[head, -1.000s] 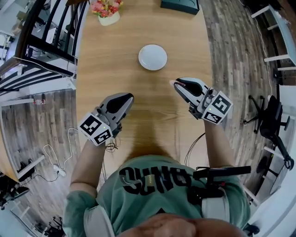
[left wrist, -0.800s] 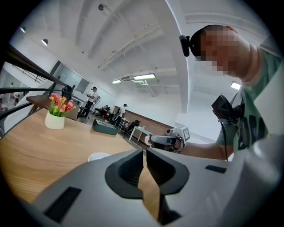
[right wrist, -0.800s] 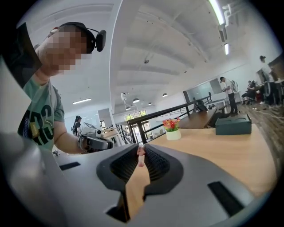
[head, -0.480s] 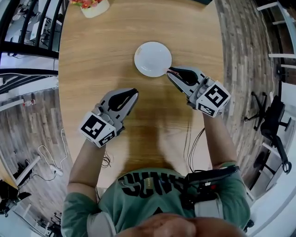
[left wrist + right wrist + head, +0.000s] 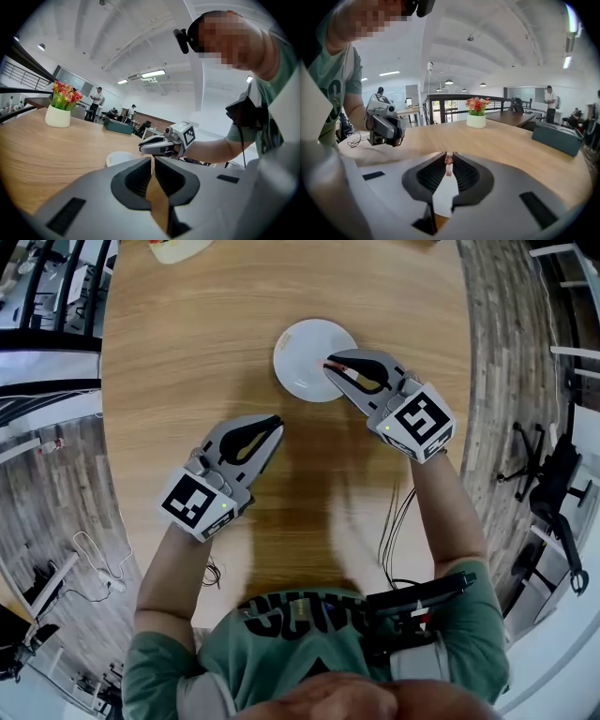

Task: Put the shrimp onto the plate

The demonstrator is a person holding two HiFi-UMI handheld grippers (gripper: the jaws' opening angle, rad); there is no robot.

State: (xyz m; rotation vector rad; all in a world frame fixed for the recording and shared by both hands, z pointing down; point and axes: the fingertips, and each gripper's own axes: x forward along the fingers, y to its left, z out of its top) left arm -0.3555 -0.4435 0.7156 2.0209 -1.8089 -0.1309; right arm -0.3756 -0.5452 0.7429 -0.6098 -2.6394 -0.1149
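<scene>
A small pink shrimp point(image 5: 448, 162) is pinched between the tips of my right gripper point(image 5: 448, 156), which is shut on it. That right gripper point(image 5: 329, 365) hangs over the near right rim of the round white plate point(image 5: 302, 354), and the plate point(image 5: 442, 197) shows white under its jaws. My left gripper point(image 5: 276, 424) is shut with nothing in it, over bare wood a short way nearer than the plate. In the left gripper view the left gripper point(image 5: 153, 160) points toward the plate point(image 5: 119, 158) and the right gripper point(image 5: 142, 147).
A white pot of flowers point(image 5: 477, 119) stands far back on the wooden table point(image 5: 187, 352), and a teal box point(image 5: 557, 131) lies at the back right. Cables point(image 5: 398, 517) trail off the table's near right edge. People stand in the room behind.
Both grippers have moved away from the person toward the plate. The right one, with the shrimp, has gone from beside the plate to over its rim.
</scene>
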